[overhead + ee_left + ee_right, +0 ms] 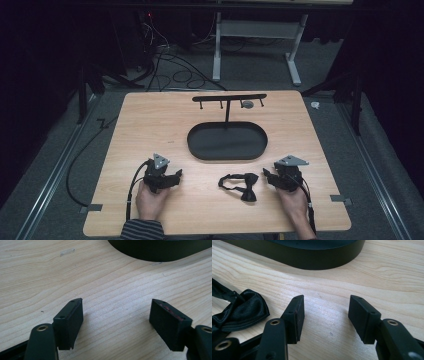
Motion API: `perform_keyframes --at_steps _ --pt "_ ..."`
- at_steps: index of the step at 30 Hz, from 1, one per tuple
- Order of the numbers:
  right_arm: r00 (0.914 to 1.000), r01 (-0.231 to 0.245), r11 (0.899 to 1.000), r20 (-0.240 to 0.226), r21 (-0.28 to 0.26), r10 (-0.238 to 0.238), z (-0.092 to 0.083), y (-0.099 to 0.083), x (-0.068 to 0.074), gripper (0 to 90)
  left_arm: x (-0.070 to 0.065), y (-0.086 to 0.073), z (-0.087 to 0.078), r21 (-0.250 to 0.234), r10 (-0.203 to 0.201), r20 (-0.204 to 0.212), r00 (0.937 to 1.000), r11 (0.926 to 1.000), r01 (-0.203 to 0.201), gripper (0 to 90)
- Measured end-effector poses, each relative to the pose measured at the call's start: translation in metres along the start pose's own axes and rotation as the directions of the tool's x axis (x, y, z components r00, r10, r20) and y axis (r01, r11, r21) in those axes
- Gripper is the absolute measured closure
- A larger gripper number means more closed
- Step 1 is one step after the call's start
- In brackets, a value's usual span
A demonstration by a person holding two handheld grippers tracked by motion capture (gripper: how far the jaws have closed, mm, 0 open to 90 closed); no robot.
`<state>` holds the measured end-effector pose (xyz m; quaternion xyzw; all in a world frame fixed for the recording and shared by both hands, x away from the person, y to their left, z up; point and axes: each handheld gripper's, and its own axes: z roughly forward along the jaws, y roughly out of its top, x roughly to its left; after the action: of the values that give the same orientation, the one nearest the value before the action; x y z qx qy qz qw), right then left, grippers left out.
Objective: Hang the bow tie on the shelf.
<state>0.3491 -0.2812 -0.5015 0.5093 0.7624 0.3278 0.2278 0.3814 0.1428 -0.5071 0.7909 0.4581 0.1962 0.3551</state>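
Observation:
A black bow tie [240, 186] with its strap lies on the wooden table [150, 120] near the front, between the two hands. My right gripper [267, 176] rests just right of it, open, with bare wood between its jaws; the bow tie [239, 311] lies left of that gripper [325, 315] in the right gripper view. My left gripper [176, 176] sits at the front left, open over bare wood, as the left gripper view [116, 321] also shows. A black oval tray [227, 141] stands in the middle, with a T-shaped hook stand [228, 98] rising from its back.
A small round grey object [247, 104] hangs from or lies by the stand's bar. Tape marks [341, 199] sit at the table's front corners. Cables [170, 70] and a table frame [255, 35] lie on the floor beyond the far edge.

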Motion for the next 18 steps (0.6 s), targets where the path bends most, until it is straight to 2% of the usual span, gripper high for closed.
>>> perform_keyframes --at_steps 13,18 --pt "0.9993 -0.026 0.999 -0.027 -0.019 0.025 -0.008 0.001 0.001 50.9 0.0 0.0 0.0 0.0 0.0 0.0 1.0 1.0 0.0 27.7" --pt "0.9986 -0.021 0.999 -0.049 -0.031 0.02 -0.014 0.004 0.005 52.0 0.0 0.0 0.0 0.0 0.0 0.0 1.0 1.0 0.0 27.7"
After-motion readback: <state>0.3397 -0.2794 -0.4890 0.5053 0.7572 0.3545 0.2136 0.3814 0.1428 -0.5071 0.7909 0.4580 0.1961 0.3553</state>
